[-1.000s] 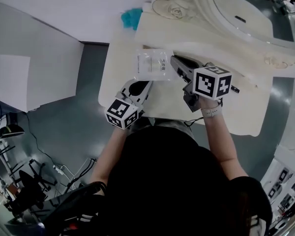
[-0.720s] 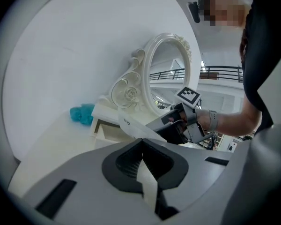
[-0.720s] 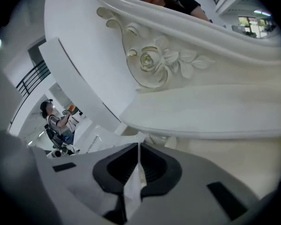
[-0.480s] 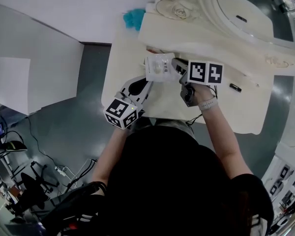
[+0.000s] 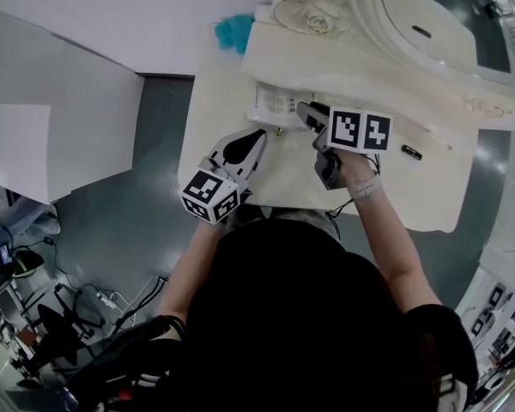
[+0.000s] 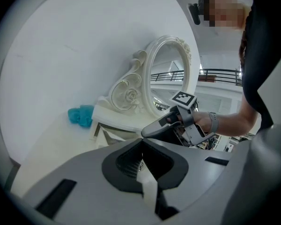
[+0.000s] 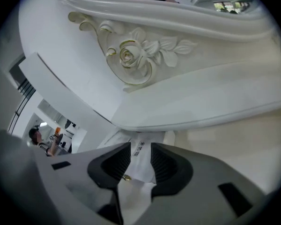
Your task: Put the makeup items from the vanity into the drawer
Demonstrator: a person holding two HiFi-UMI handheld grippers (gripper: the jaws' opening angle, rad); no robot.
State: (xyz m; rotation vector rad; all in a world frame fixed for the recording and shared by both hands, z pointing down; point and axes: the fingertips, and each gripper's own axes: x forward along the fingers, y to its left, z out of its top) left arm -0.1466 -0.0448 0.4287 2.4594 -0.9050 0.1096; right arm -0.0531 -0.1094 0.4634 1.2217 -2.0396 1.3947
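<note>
A white wall (image 5: pixel 154 15) fills eleven o'clock in the head view. Grey floor (image 5: pixel 146 196) spreads toward eight, beside a cream vanity (image 5: pixel 208 136) whose carved mirror (image 5: pixel 429 24) sits at one o'clock.

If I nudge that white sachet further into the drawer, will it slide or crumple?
The white sachet looks thin and flat, so it is probably light and floppy; it would likely buckle rather than slide cleanly. Its smooth wrapper may be slippery. Lying flat, it should not roll.
</note>
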